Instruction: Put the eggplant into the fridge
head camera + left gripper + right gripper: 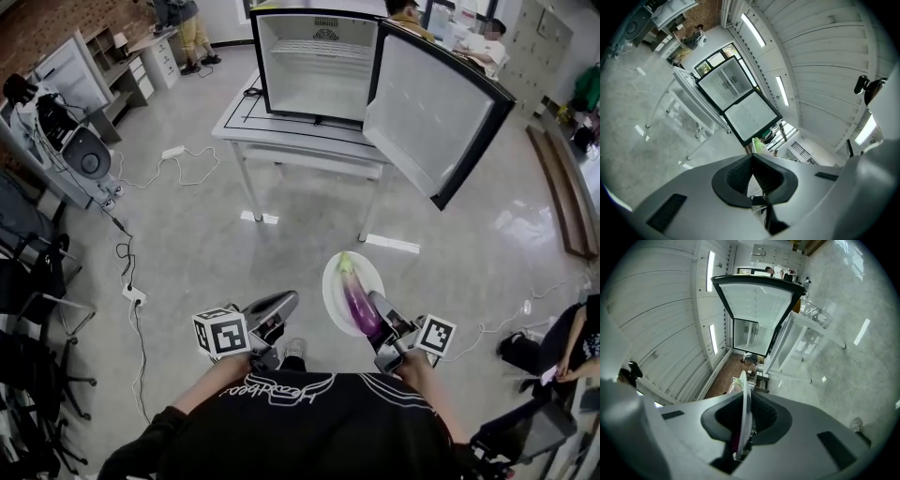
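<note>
The right tool clamps a plate bearing the eggplant, best carried level toward the open fridge at upper centre; the left tool is closed, empty.

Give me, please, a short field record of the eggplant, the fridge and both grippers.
eggplant: lying on the white plate, not yet in the fridge
white plate: edge clamped in the right gripper
left gripper: shut, nothing between its jaws
fridge: on the white table ahead, door open
</note>
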The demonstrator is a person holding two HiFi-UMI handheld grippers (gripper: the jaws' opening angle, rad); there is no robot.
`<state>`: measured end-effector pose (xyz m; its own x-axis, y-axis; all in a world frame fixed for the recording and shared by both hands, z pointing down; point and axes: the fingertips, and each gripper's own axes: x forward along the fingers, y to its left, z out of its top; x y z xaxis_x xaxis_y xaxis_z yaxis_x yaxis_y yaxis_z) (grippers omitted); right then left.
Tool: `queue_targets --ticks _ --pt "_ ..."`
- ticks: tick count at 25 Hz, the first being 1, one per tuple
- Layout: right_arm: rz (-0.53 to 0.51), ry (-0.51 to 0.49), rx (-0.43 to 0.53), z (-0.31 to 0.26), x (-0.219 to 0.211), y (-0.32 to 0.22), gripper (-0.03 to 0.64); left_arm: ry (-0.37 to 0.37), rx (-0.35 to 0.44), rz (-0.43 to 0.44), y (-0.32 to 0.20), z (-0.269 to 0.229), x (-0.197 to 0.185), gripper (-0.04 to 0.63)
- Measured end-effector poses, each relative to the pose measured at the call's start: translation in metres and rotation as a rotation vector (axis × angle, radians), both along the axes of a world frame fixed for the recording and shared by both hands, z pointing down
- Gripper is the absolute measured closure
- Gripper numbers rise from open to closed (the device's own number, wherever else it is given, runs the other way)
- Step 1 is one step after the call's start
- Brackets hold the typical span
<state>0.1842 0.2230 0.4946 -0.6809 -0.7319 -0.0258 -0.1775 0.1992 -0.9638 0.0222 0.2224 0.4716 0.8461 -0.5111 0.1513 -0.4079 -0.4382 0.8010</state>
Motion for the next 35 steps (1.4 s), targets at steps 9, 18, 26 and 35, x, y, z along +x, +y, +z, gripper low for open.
queue_targets --ticks 9,18,26,35 --pt "0.041 0.028 0.006 -0.006 -0.062 -0.125 0.58 -0.008 0.057 -0.031 -0.112 -0.009 -0.073 0.587" --pt "0.022 0.02 0.041 -0.02 -0.107 -0.191 0.58 0.003 0.125 -0.047 -0.173 -0.021 -0.113 0.586" --pt "0.034 0.018 0.042 -0.025 -0.117 -0.214 0.58 0.01 0.136 -0.072 -0.187 -0.022 -0.128 0.588" --pt "0.076 0.02 0.049 -0.028 -0.093 -0.262 0.58 -0.005 0.144 -0.118 -0.228 -0.029 -0.133 0.588"
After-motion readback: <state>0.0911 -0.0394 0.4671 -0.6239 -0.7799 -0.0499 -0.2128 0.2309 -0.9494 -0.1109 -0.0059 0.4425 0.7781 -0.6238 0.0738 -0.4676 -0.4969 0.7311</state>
